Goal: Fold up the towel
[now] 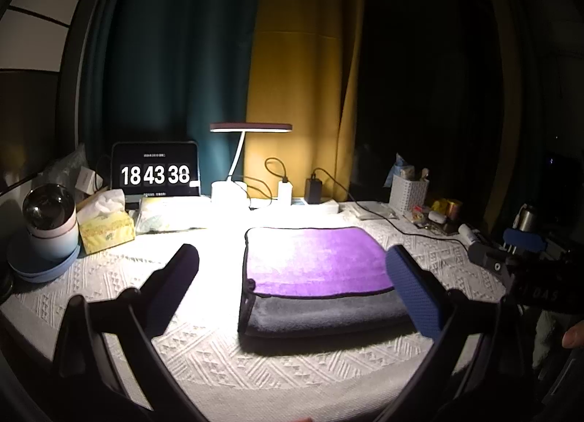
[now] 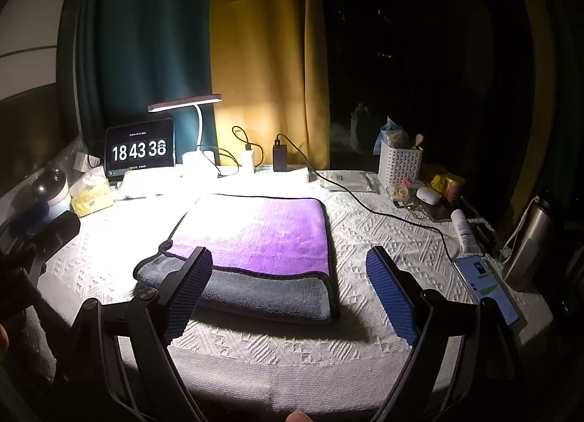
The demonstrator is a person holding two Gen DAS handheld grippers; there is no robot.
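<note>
Bare white cloth rings the folded towel [image 2: 252, 239] on the desk [image 2: 292, 349], leaving open lanes at front and both sides. A lamp [image 2: 197, 162], clock screen [image 2: 139, 152] and chargers crowd the back edge; a black cable [image 2: 383, 214] and phone [image 2: 485, 287] block the right flank.

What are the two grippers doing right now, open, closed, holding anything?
Left gripper: open, holding nothing, above the folded towel.
Right gripper: open, holding nothing, jaws wide apart over the towel's near edge.
</note>
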